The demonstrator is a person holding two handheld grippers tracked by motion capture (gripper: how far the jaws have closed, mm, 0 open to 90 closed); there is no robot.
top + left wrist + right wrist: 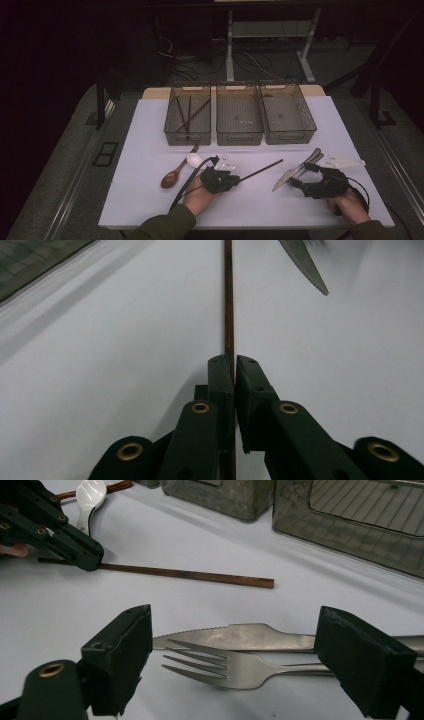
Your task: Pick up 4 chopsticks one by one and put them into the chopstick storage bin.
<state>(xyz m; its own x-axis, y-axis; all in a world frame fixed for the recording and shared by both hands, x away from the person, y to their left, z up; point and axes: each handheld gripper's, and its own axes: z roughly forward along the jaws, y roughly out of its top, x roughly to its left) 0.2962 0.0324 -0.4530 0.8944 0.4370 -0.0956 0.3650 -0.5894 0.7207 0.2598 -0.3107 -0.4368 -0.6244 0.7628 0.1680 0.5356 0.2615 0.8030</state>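
From the high view, I see my left gripper (237, 179) pinching the near end of a brown chopstick (262, 170) lying on the white table (150, 200), with three bins (239, 120) behind.

In the left gripper view, the jaws are clamped on the chopstick (229, 300).

In the right gripper view, my right gripper (235, 672) stands wide open over a fork (225, 667) and knife (240, 636), holding nothing.

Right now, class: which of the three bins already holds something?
The left bin, farthest left in the row: dark chopsticks lie in it. The middle bin and right bin look empty.
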